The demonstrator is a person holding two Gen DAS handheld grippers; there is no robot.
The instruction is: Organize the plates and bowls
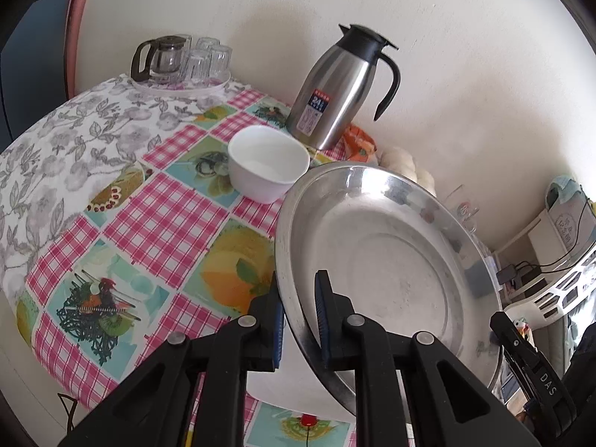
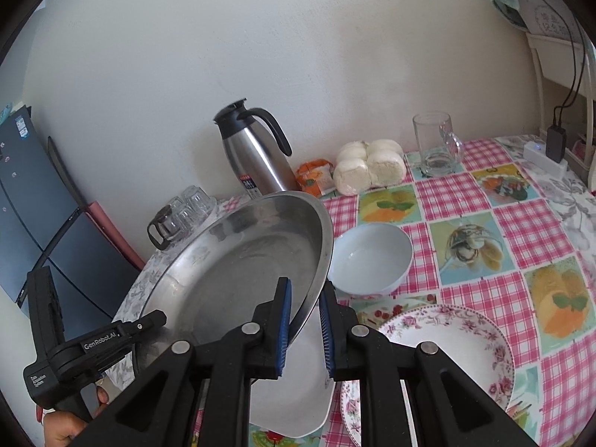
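While my left wrist camera gives me the glass teapot and tumblers (image 1: 182, 61) at the far corner of the table (image 1: 111, 171), only my right wrist camera lets me see the floral plate (image 2: 450, 350), the white dish (image 2: 298, 391) under the raised tray, the steamed buns (image 2: 368, 165) and the glass mug (image 2: 437, 145) along the wall edge. Both views show the steel flask (image 1: 335, 93) against the wall and the white bowl (image 1: 266, 164) on the checked cloth.

I have the metal tray (image 1: 380, 257) lifted off the table and tilted, held from both sides. My left gripper (image 1: 300, 309) is clamped on its near rim, one blue pad inside the tray and one outside. My right gripper (image 2: 303, 320) is clamped the same way on the opposite rim, the edge passing between its pads. In the right view, the left tool appears at the tray's far edge with a hand (image 2: 63, 428) below it.

It is a wide, round, shallow steel tray, dull and scuffed inside with a raised central ring and a brighter rim.
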